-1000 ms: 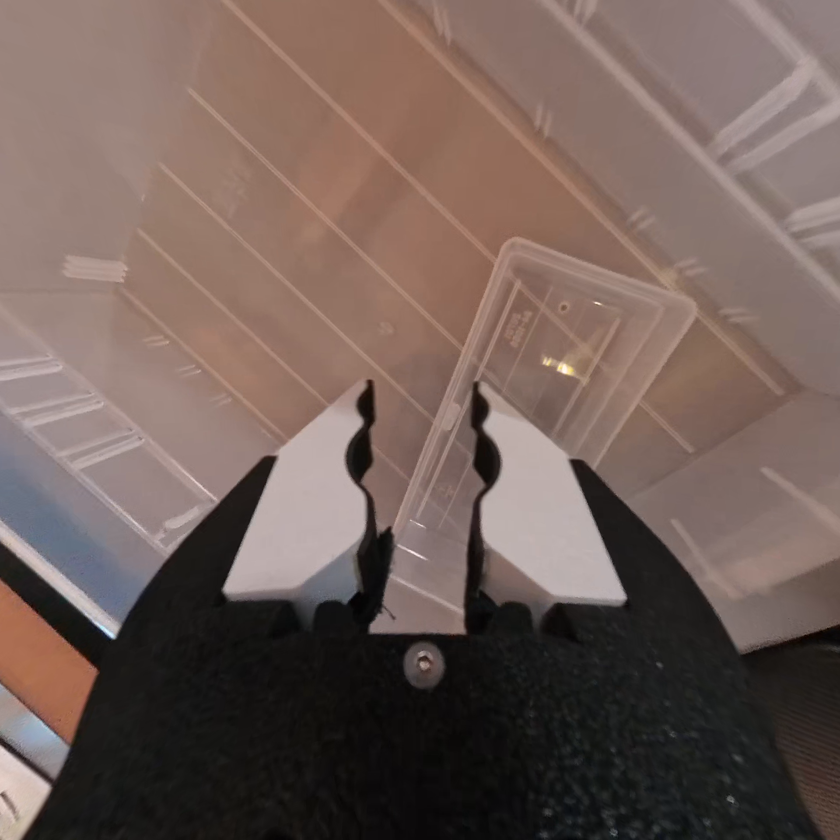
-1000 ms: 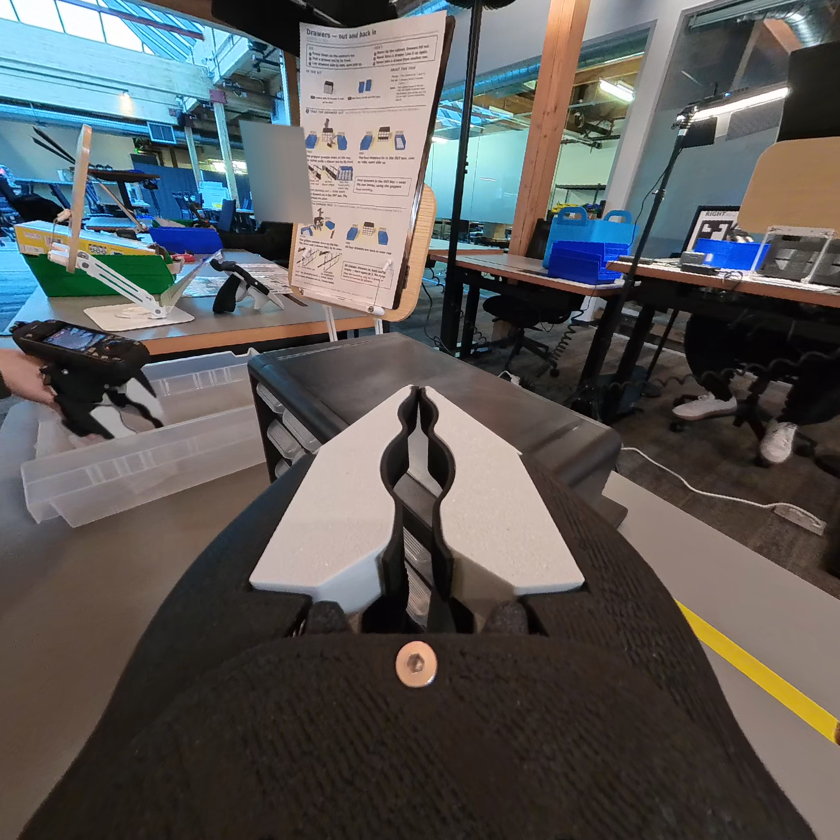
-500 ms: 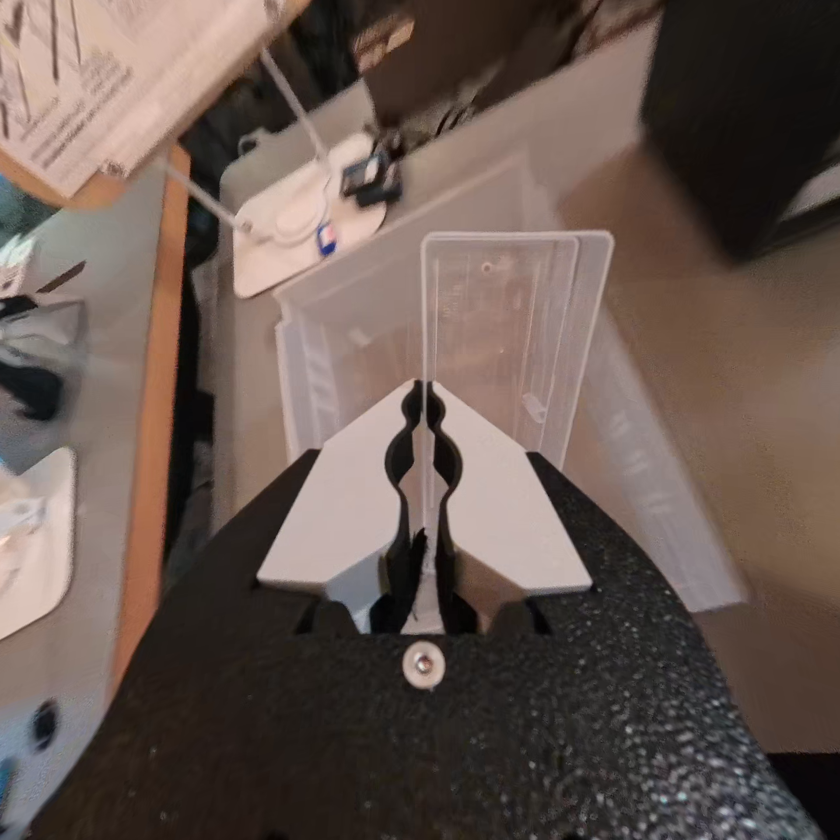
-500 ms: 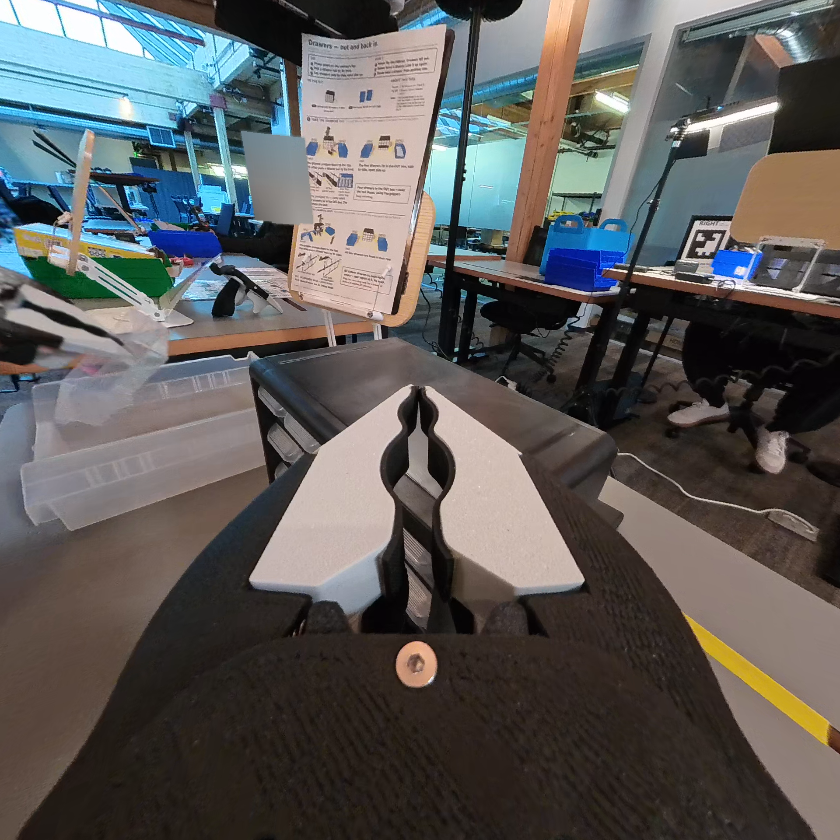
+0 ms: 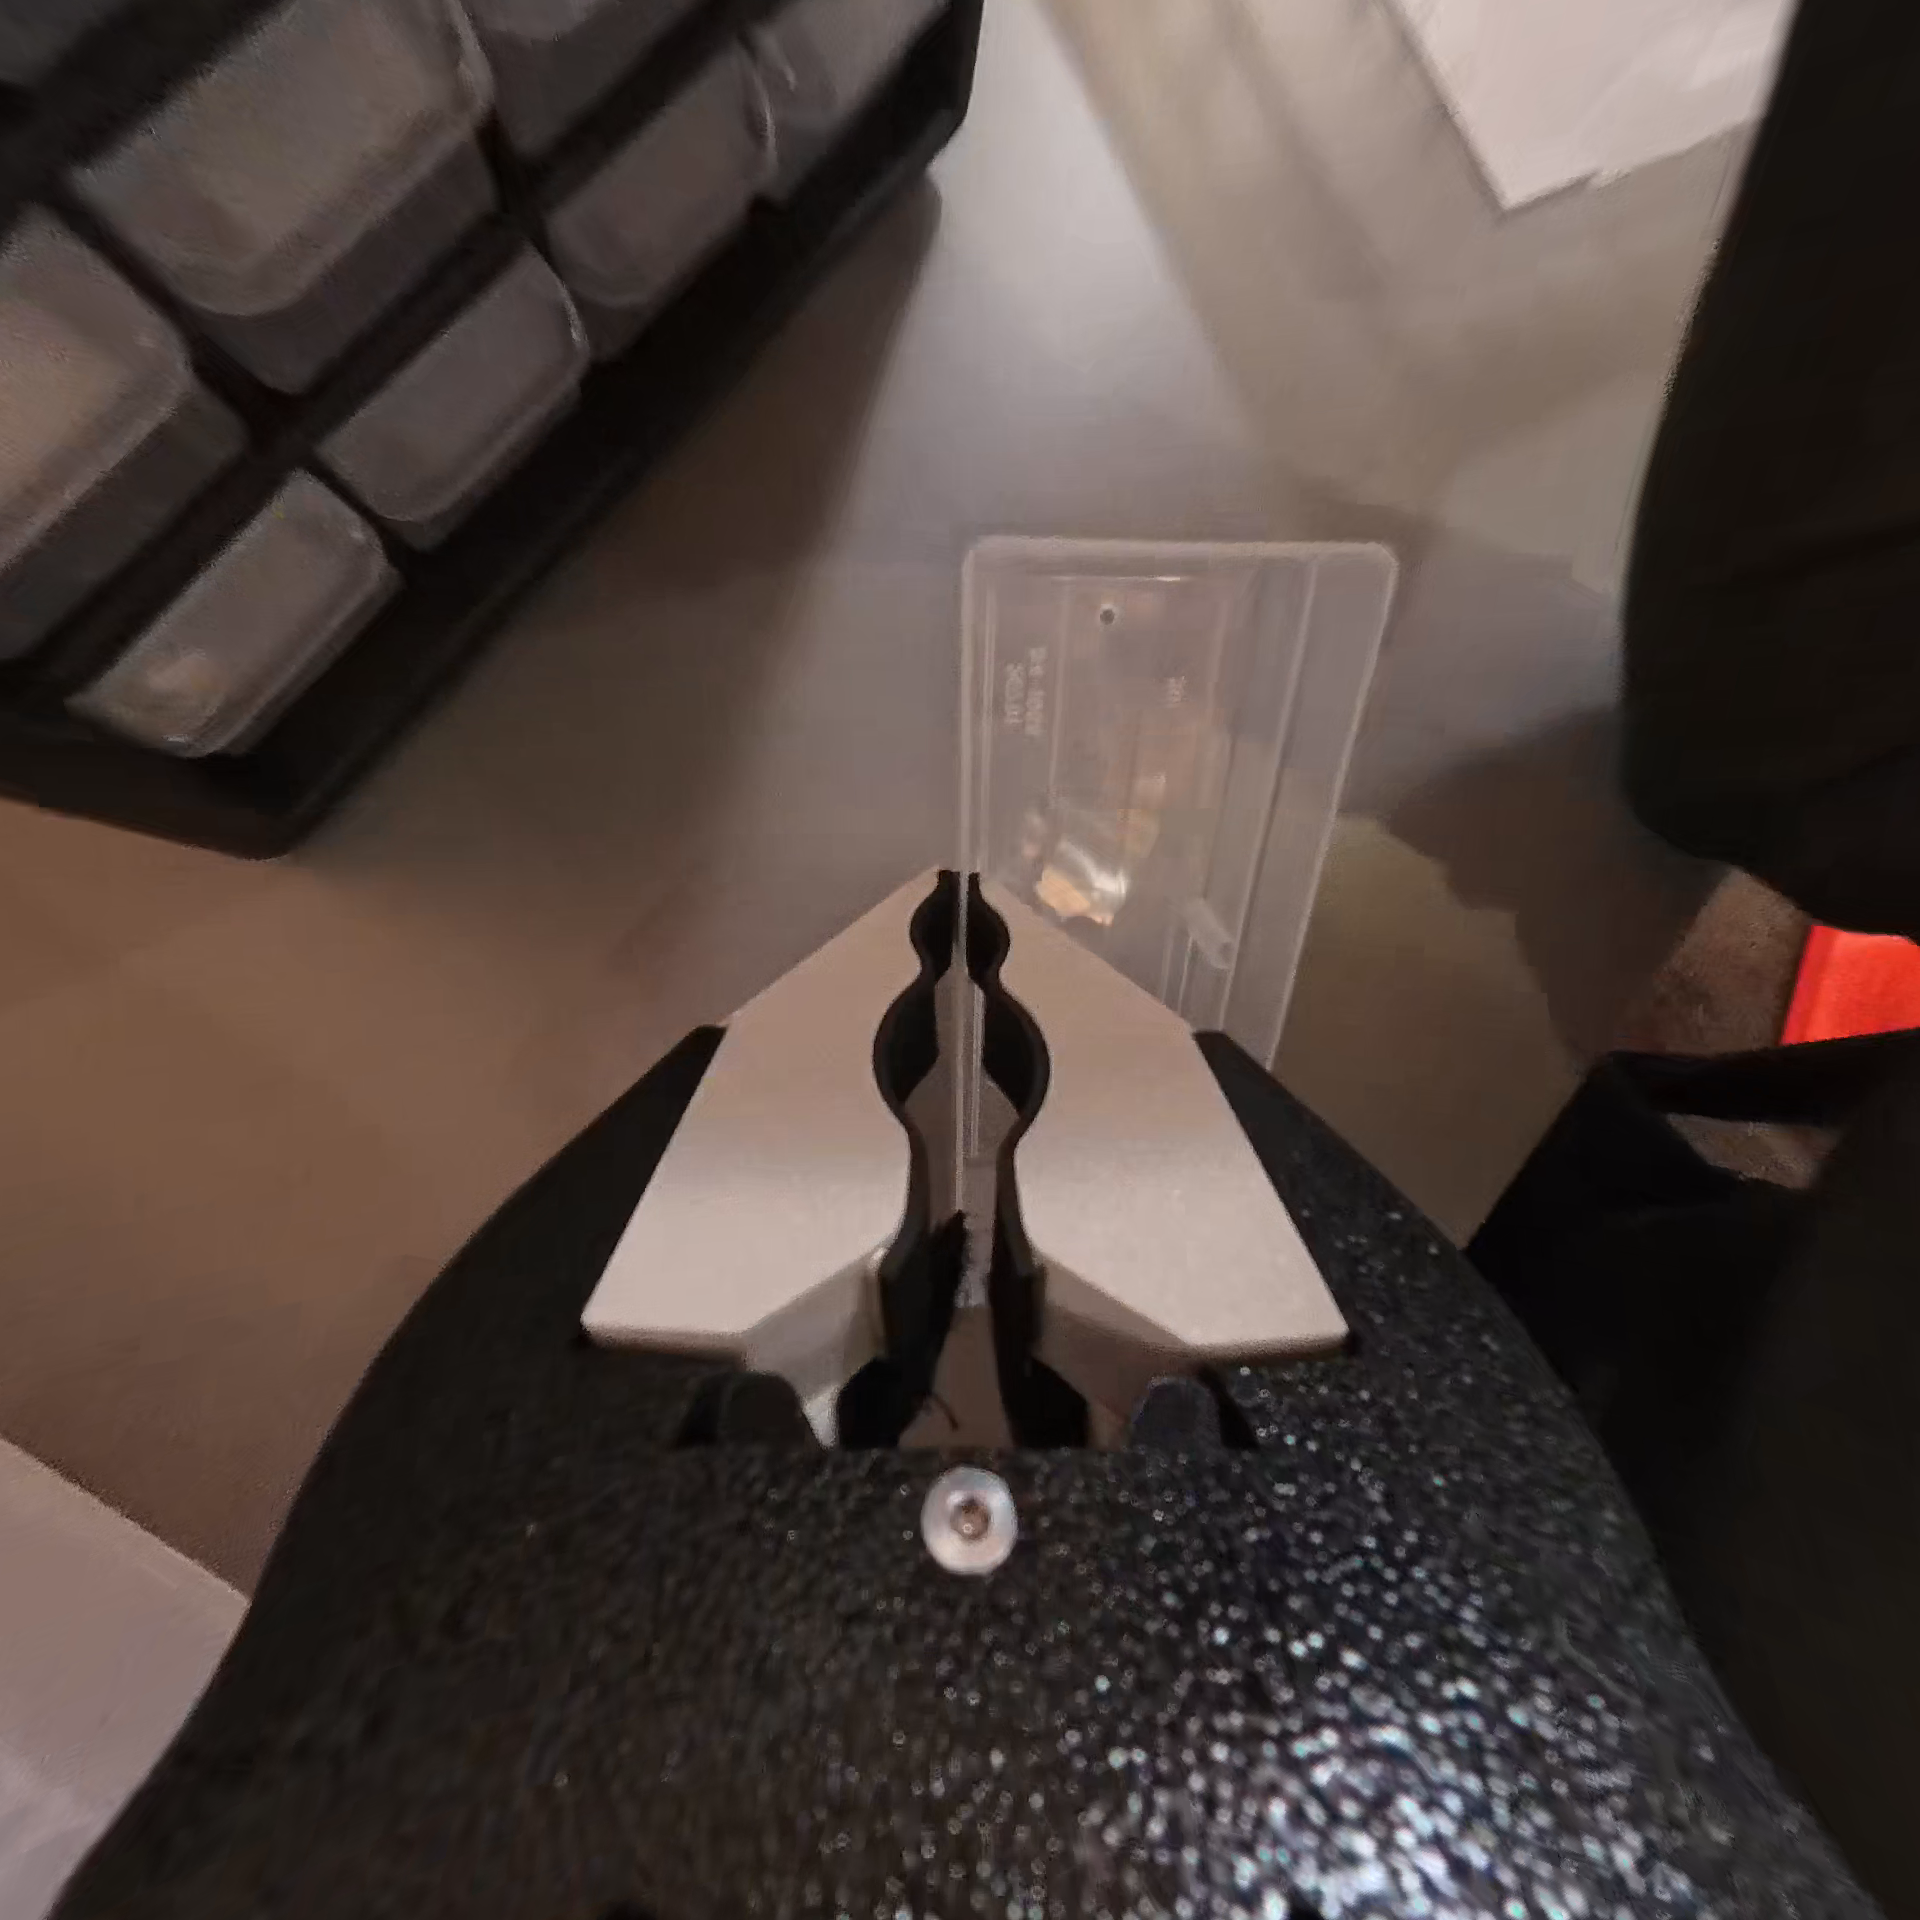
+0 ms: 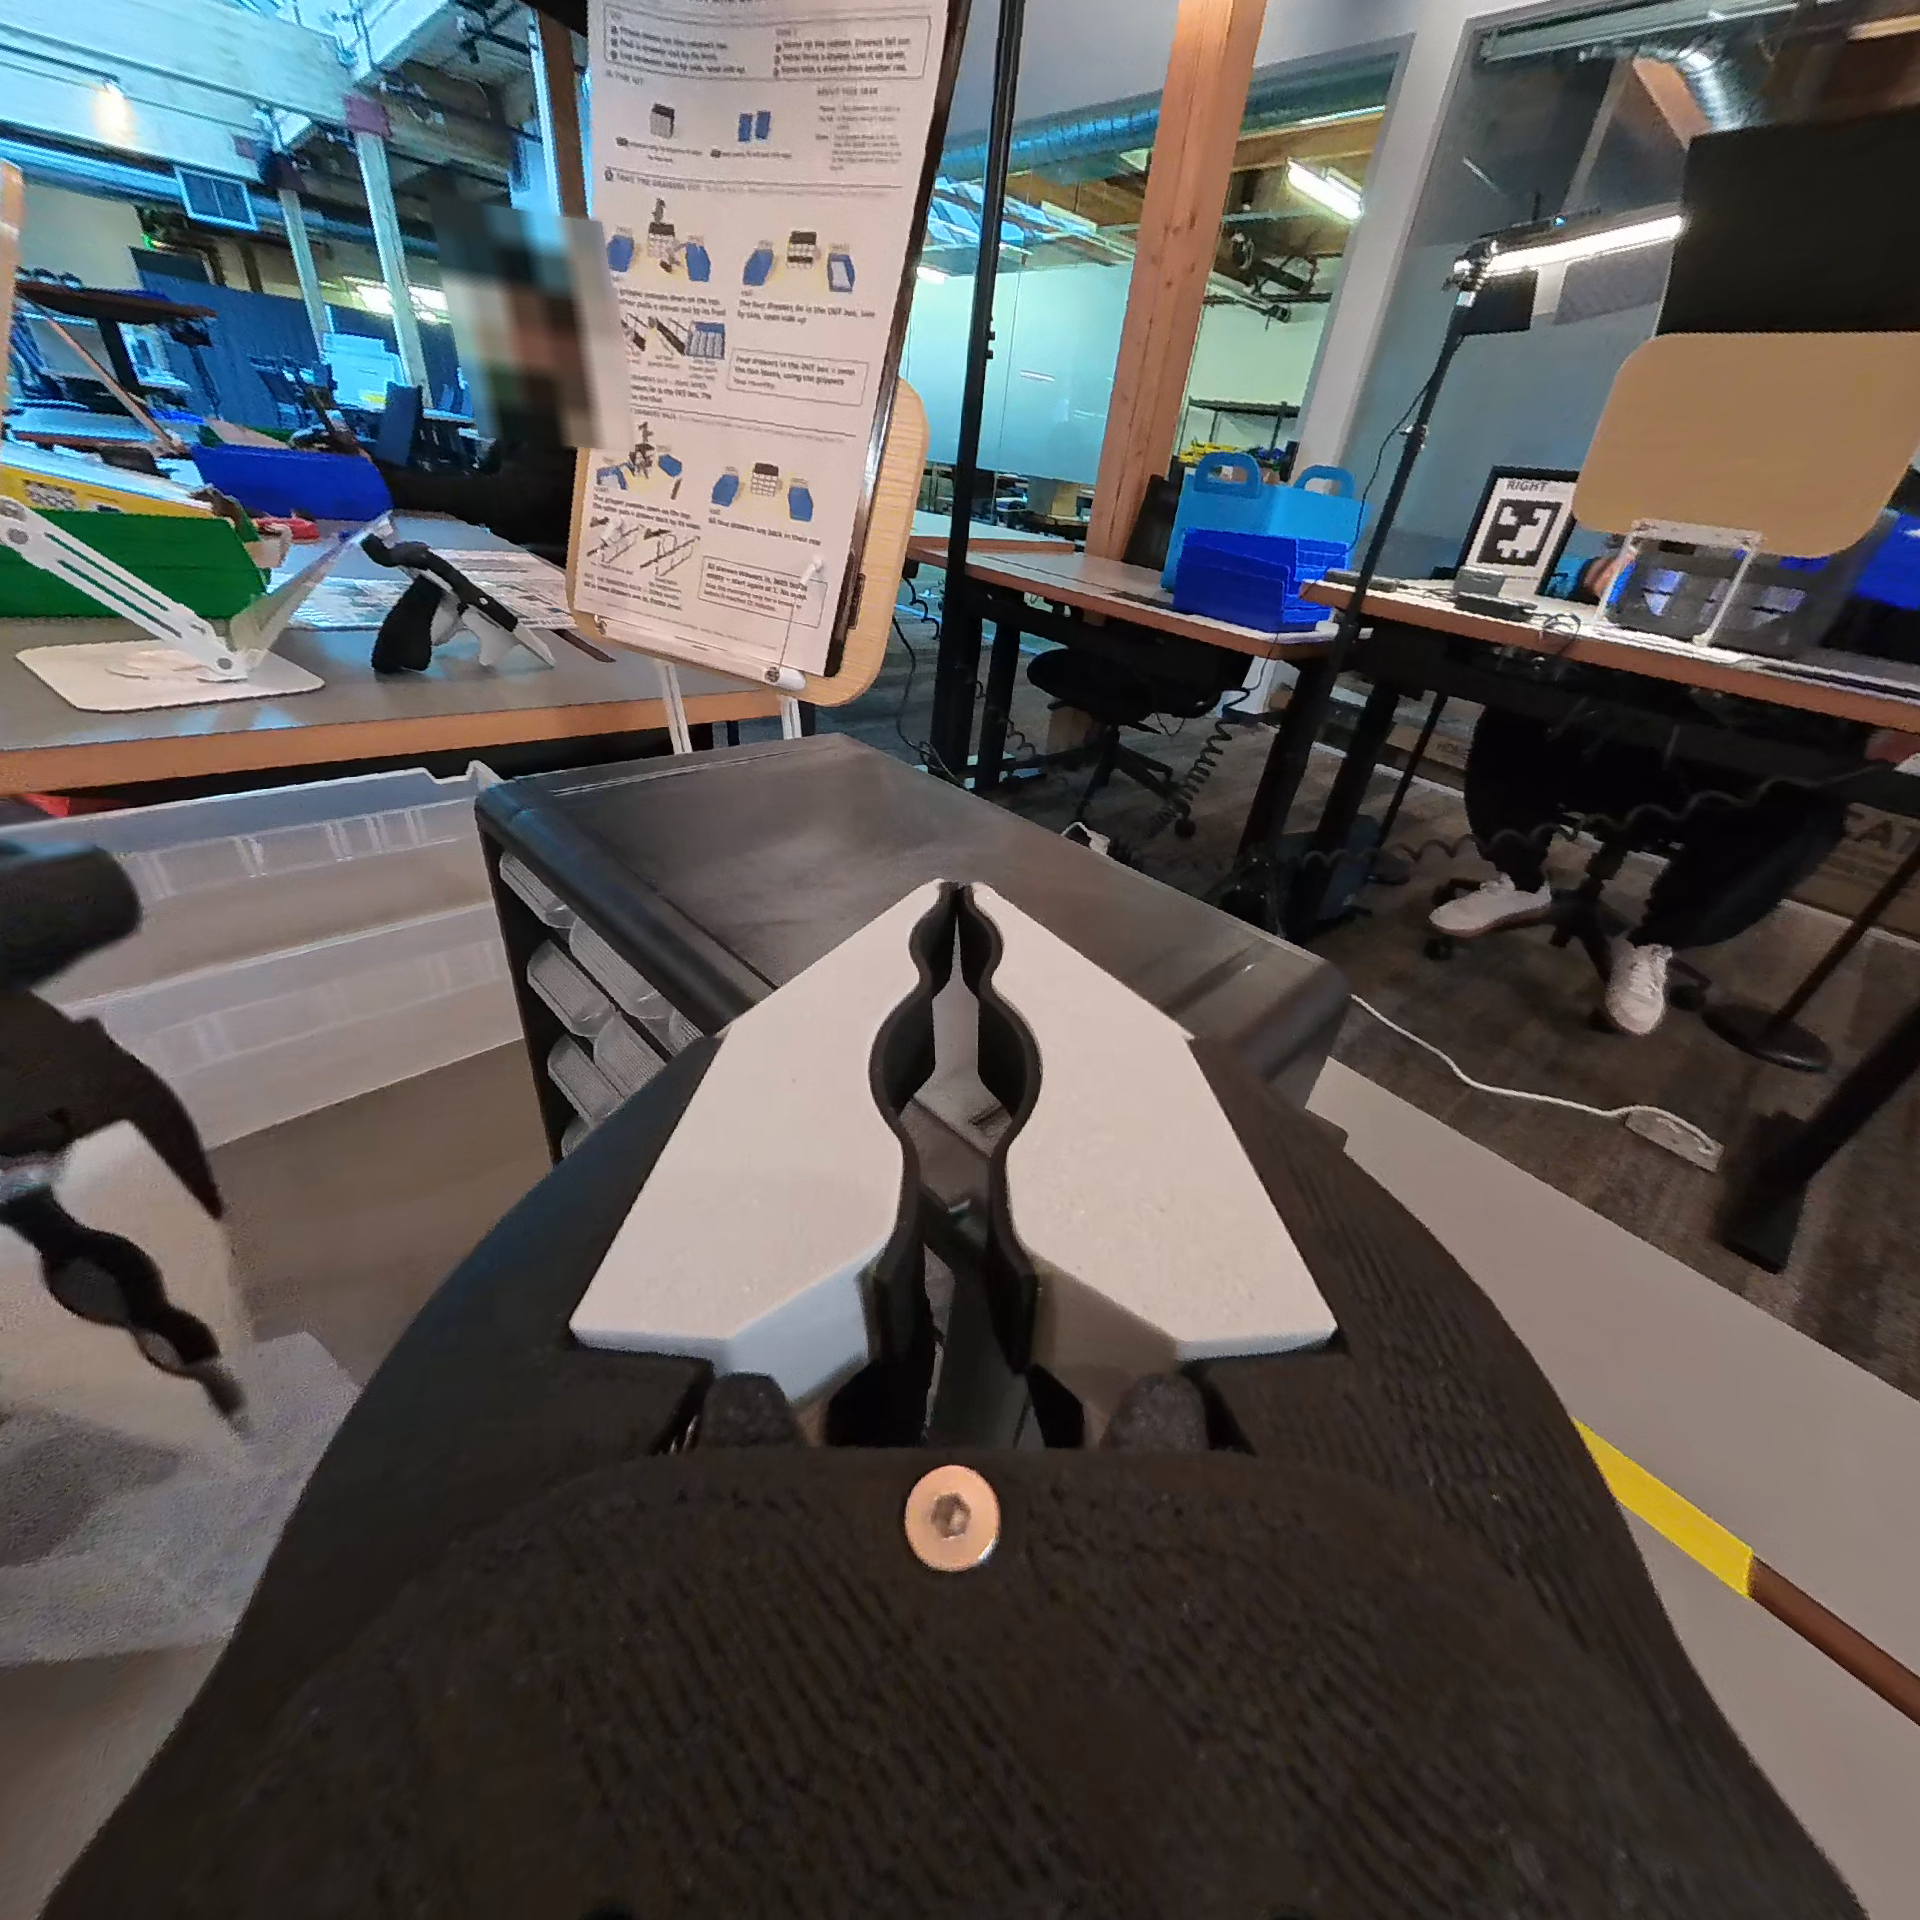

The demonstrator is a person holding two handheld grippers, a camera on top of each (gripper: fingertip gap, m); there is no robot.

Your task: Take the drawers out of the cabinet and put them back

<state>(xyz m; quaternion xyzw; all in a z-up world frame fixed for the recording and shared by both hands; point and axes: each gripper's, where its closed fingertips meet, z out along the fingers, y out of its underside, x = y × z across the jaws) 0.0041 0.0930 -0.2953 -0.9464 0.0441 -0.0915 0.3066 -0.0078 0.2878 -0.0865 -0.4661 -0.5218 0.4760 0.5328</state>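
My left gripper (image 5: 956,883) is shut on the side wall of a small clear plastic drawer (image 5: 1174,727) and holds it above the grey table. Small metal bits lie inside the drawer. The black cabinet (image 5: 281,436), with rows of translucent grey drawers (image 5: 447,405), is up and to the left of it, apart from it. In the right wrist view my right gripper (image 6: 956,894) is shut and empty over the near part of the cabinet's top (image 6: 831,831); I cannot tell whether it touches. The left gripper (image 6: 104,1247) shows blurred at that view's left edge.
A large clear bin (image 6: 291,935) stands left of the cabinet. An instruction sheet on a stand (image 6: 748,343) rises behind it. Yellow tape (image 6: 1662,1507) marks the table's right edge. A dark shape (image 5: 1766,520) fills the right side of the left wrist view.
My left gripper closed on the clear drawer inside the bin, lifted it out and swung it over to the front of the cabinet. My right gripper stayed shut over the cabinet top.
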